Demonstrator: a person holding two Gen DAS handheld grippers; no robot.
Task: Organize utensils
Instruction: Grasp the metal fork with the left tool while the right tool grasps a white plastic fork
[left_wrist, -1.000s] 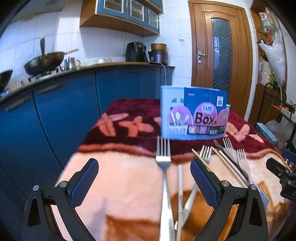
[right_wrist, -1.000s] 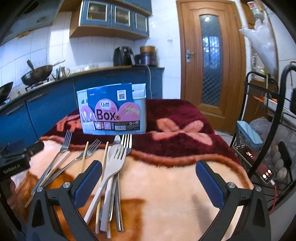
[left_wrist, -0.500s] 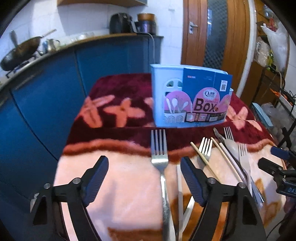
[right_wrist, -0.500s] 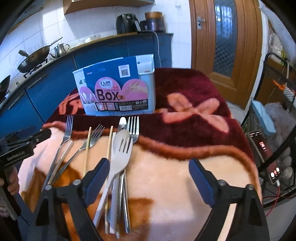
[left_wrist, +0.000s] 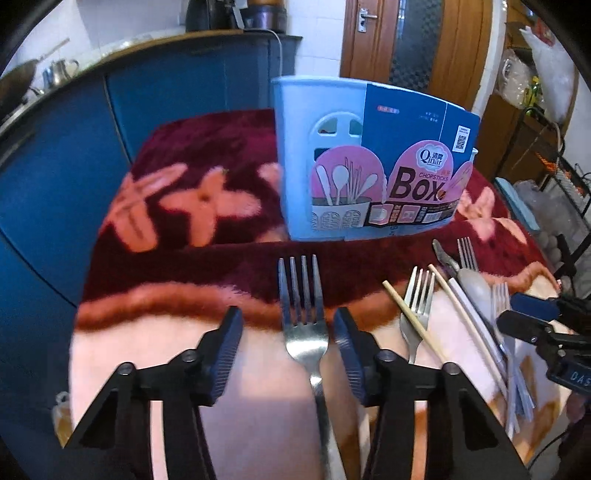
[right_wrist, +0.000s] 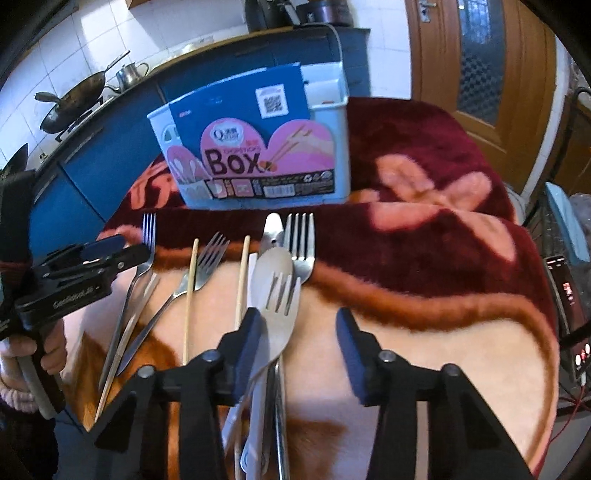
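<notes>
Left fingers (left_wrist: 232, 332) straddle fork (left_wrist: 303, 317), gaps both sides, box (left_wrist: 369, 158) beyond.

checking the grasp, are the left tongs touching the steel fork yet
Apart: the left wrist view shows blanket on both sides between the left tongs pads and the fork.

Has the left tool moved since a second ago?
Yes. The left tool has gone forward toward the blue chopsticks box, which looms larger, and its fingers have narrowed around the steel fork, not yet touching it.
</notes>
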